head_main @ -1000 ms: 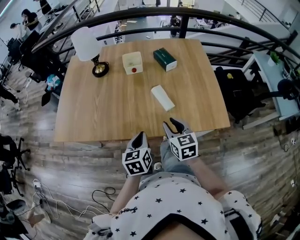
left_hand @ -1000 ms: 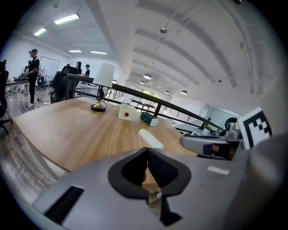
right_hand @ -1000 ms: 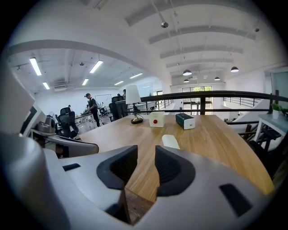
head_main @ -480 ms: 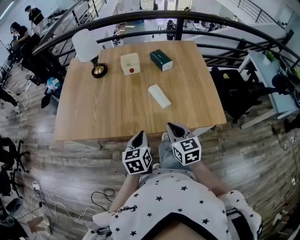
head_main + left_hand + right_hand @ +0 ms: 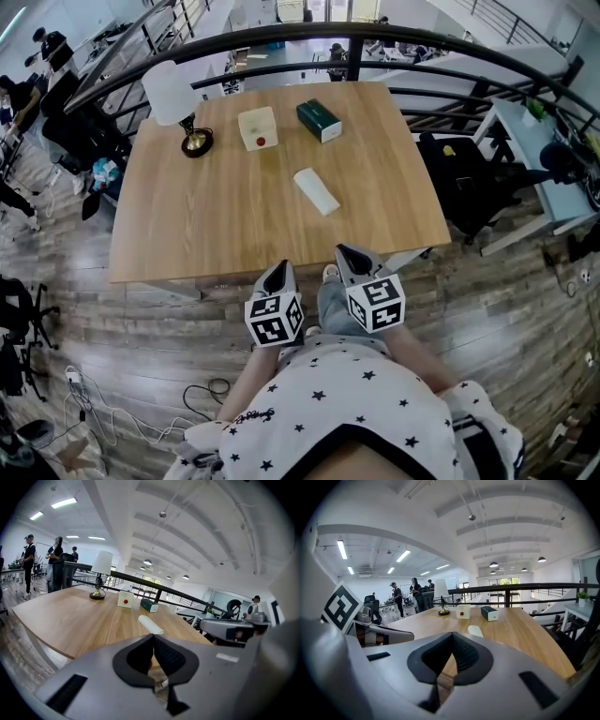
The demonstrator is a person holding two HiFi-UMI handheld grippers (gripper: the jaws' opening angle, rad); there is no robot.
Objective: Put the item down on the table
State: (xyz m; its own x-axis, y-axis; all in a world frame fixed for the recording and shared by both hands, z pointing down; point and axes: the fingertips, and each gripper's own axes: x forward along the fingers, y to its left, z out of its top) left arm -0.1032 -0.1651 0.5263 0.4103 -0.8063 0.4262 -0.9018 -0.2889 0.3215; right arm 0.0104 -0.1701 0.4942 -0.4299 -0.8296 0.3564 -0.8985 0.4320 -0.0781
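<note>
A white oblong item point(image 5: 316, 191) point(image 5: 150, 624) point(image 5: 475, 630) lies flat on the wooden table point(image 5: 187, 225), right of centre, with nothing touching it. Both grippers are held off the table's near edge, in front of the person's body. My left gripper point(image 5: 280, 272) point(image 5: 153, 639) is shut with nothing between its jaws. My right gripper point(image 5: 349, 254) point(image 5: 451, 638) is also shut and empty, a little right of the left one and short of the item.
At the table's far side stand a white lamp point(image 5: 173, 98) on a brass base, a cream box with a red dot point(image 5: 258, 127) and a dark green box point(image 5: 319, 120). A black curved railing point(image 5: 394, 28) runs behind. A black office chair point(image 5: 469, 183) stands right of the table.
Both grippers have drawn back slightly from the table's near edge toward the person. The white item stays where it lay.
</note>
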